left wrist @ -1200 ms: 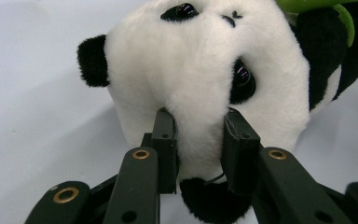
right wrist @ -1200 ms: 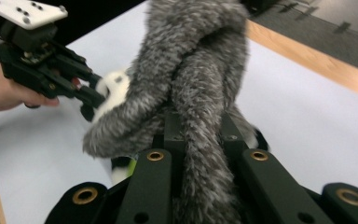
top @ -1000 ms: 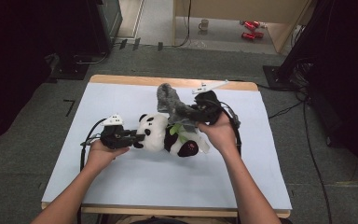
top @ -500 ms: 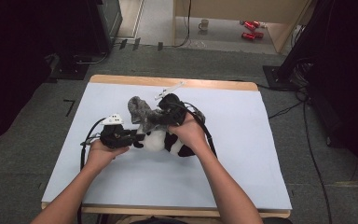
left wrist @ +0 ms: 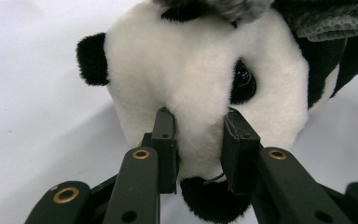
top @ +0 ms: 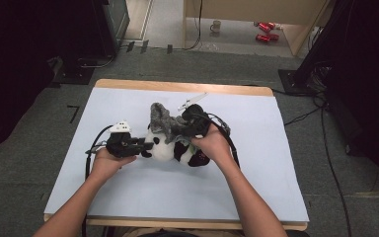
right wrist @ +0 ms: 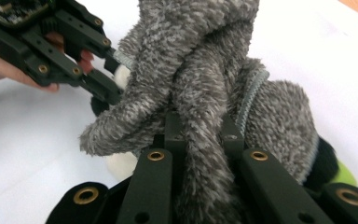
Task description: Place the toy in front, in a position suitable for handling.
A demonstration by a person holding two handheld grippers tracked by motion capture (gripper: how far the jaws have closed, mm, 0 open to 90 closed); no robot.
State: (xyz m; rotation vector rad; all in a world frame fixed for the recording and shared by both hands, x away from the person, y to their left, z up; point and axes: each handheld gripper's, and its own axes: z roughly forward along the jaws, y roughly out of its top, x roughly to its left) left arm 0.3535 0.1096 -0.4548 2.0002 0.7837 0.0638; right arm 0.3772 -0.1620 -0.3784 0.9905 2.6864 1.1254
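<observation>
Left gripper (left wrist: 198, 149): jaws pinched the snout of the black-and-white plush panda toy (left wrist: 200, 79); the grip needed to stay firm to anchor the head.
Right gripper (right wrist: 198, 135): jaws clamped a fold of the fuzzy grey knitted garment (right wrist: 200, 70).
Panda's place: lying mid-table on the pale blue table mat (top: 128, 197), between the hands.
Advice: drape the garment low over the body, avoiding tugs that could twist the head.

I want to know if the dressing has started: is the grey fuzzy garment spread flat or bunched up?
Bunched up. The grey garment hangs in folds, pinched in the right gripper, draped over the panda.
</observation>
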